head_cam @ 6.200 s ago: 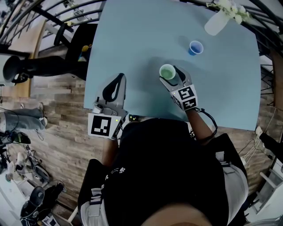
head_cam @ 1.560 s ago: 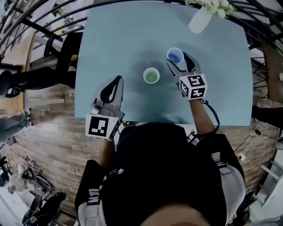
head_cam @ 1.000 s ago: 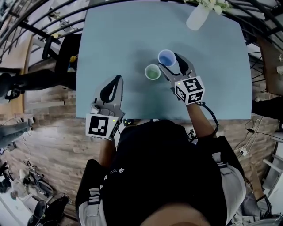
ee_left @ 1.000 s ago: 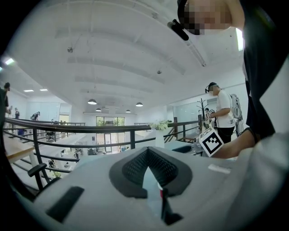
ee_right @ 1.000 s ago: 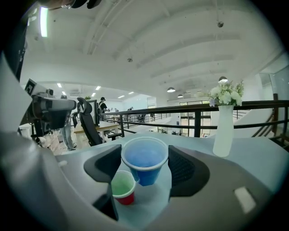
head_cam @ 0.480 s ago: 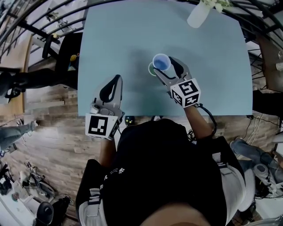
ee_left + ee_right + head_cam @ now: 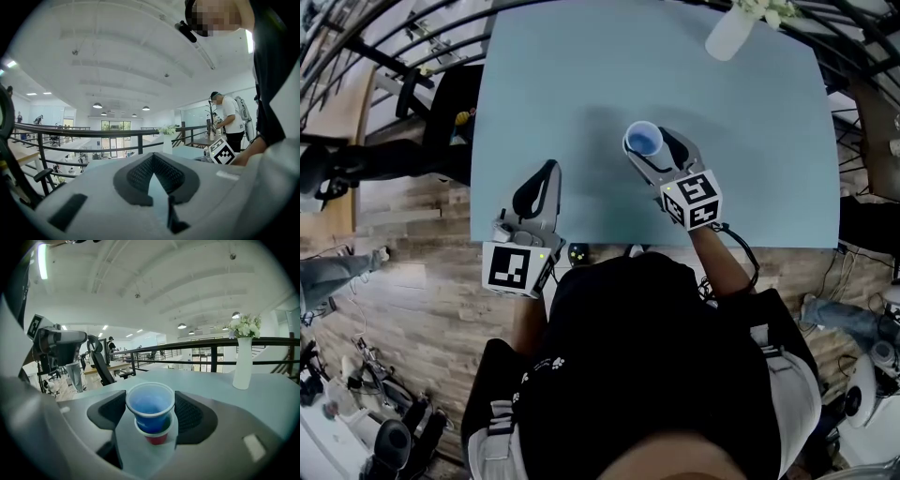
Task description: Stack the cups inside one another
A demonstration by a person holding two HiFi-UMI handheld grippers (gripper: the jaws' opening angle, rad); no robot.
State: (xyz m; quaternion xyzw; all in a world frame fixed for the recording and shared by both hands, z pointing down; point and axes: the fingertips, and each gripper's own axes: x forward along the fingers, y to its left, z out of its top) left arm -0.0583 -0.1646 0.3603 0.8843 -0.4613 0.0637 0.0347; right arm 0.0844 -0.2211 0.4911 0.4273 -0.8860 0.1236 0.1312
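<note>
Head view shows pale-blue table, plank floor, right claw grasping blue cup, left claw clenched.

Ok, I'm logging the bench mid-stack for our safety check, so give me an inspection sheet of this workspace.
Surface: light blue table, no spills seen.
Job's things: blue cup nests in a second cup, whose red wall shows.
Clutter: white vase with flowers at the far corner.
Grippers: right gripper clamps the blue cup with its fingers; left gripper shut, holding nothing, at the near edge.
Cables: black cable trails from the right gripper.
Surroundings: railing, office chair, wooden floor, people beyond.
</note>
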